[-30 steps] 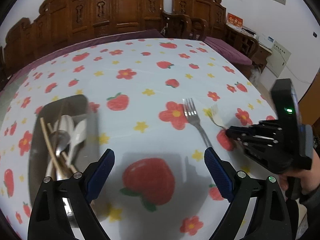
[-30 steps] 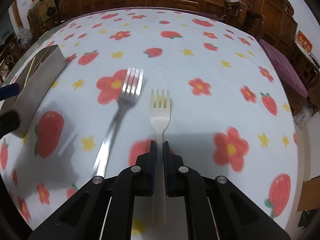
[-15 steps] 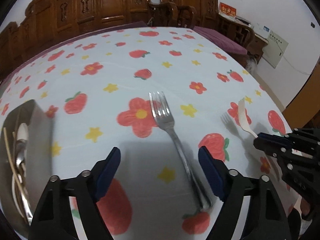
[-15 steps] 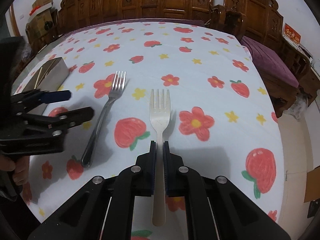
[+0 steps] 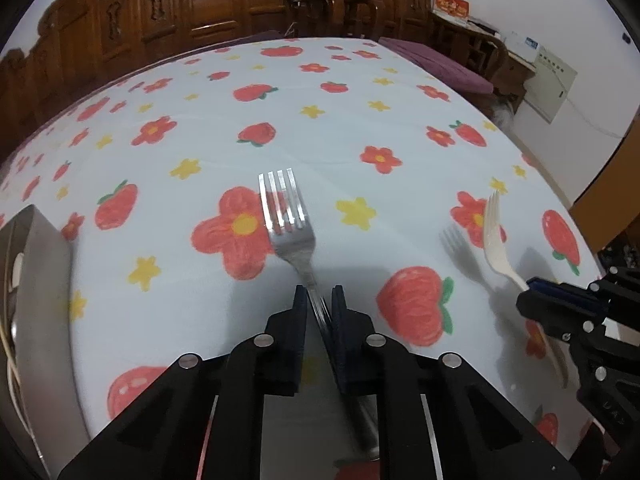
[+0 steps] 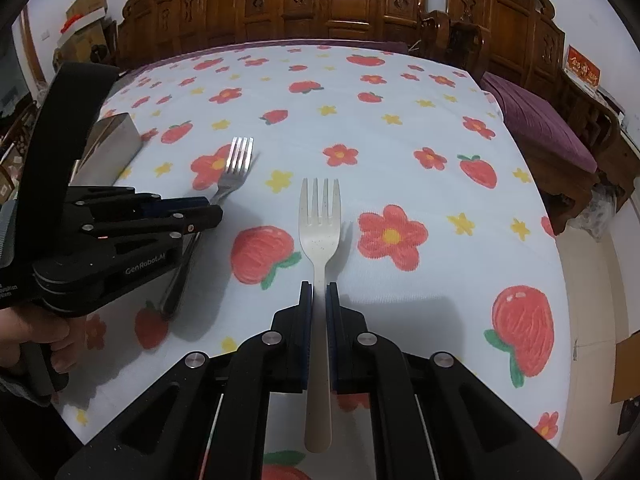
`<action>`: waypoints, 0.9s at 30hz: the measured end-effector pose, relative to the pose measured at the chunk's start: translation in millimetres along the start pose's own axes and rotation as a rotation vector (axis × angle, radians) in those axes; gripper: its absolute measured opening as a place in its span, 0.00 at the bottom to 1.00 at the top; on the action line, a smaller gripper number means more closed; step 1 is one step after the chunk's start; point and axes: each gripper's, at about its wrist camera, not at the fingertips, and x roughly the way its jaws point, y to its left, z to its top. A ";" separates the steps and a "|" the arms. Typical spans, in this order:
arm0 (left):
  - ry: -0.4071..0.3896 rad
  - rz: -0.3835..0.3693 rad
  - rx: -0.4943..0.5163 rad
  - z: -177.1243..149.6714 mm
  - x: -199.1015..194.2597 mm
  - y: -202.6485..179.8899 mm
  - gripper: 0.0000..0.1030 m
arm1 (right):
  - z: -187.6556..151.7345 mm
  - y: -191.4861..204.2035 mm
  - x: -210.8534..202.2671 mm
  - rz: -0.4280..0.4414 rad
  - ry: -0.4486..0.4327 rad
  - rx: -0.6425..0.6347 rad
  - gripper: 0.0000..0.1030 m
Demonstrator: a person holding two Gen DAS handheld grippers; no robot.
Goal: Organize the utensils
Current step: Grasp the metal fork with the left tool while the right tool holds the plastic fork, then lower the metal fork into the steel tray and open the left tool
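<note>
My left gripper (image 5: 319, 296) is shut on the neck of a steel fork (image 5: 286, 216) that lies on the strawberry-print tablecloth, tines pointing away. The steel fork also shows in the right wrist view (image 6: 236, 164), with the left gripper (image 6: 212, 212) closed on it. My right gripper (image 6: 319, 292) is shut on a cream plastic fork (image 6: 320, 224) and holds it above the cloth, tines forward. In the left wrist view the cream fork (image 5: 494, 236) and right gripper (image 5: 532, 294) are at the right.
A steel utensil box (image 5: 40, 280) with spoons and chopsticks stands at the left; it also shows in the right wrist view (image 6: 112, 144). Carved wooden chairs (image 6: 340, 4) line the far table edge. The table's right edge (image 6: 560, 264) drops off to the floor.
My left gripper moved right from the box to the steel fork and closed on its neck. My right gripper lifted the cream fork off the cloth and drew it back.
</note>
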 end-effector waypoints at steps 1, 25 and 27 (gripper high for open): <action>0.005 -0.003 -0.002 -0.9 -1.4 1.6 0.07 | 0.4 1.0 -0.2 0.001 0.000 0.000 0.08; -0.090 0.017 -0.036 -14.0 -98.0 52.4 0.06 | 24.2 67.6 -40.7 0.046 -0.085 -0.053 0.08; -0.099 0.022 -0.038 -13.9 -105.4 56.8 0.06 | 27.3 74.2 -42.1 0.059 -0.090 -0.056 0.08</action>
